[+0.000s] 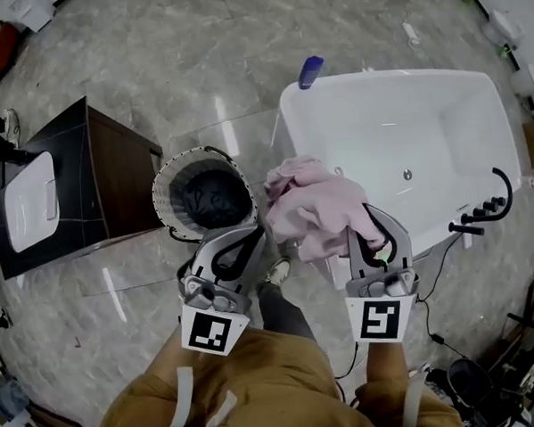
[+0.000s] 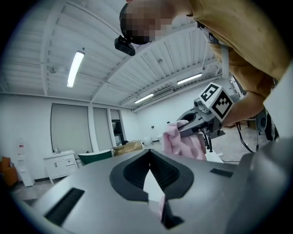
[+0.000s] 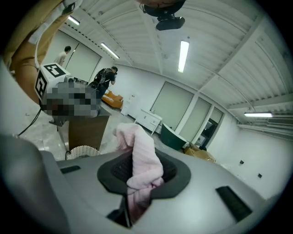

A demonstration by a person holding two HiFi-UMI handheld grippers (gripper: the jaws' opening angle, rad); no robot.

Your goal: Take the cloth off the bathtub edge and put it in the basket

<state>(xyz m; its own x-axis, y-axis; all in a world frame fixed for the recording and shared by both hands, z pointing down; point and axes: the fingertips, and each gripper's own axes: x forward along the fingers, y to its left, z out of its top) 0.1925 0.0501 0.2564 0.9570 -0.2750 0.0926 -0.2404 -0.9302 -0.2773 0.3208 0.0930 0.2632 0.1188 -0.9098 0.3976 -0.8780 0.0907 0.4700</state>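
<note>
A pink cloth [image 1: 316,206] hangs bunched in the air between the bathtub [image 1: 440,110] and the basket [image 1: 164,182]. My right gripper [image 1: 367,216] is shut on it; in the right gripper view the cloth [image 3: 143,153] spills out between the pads. The basket is white and woven, with a dark inside, and stands on the floor just left of the cloth. My left gripper [image 1: 253,233] hovers at the basket's near right rim, shut with its tips together and nothing held. From the left gripper view, the cloth [image 2: 176,141] hangs from the right gripper [image 2: 201,119].
A dark cabinet [image 1: 104,176] with a white sink top stands left of the basket. A blue bottle [image 1: 311,70] sits at the tub's far left corner, and black taps [image 1: 485,207] on its right rim. Cables [image 1: 443,342] lie on the floor at lower right. The basket [image 3: 82,151] shows low in the right gripper view.
</note>
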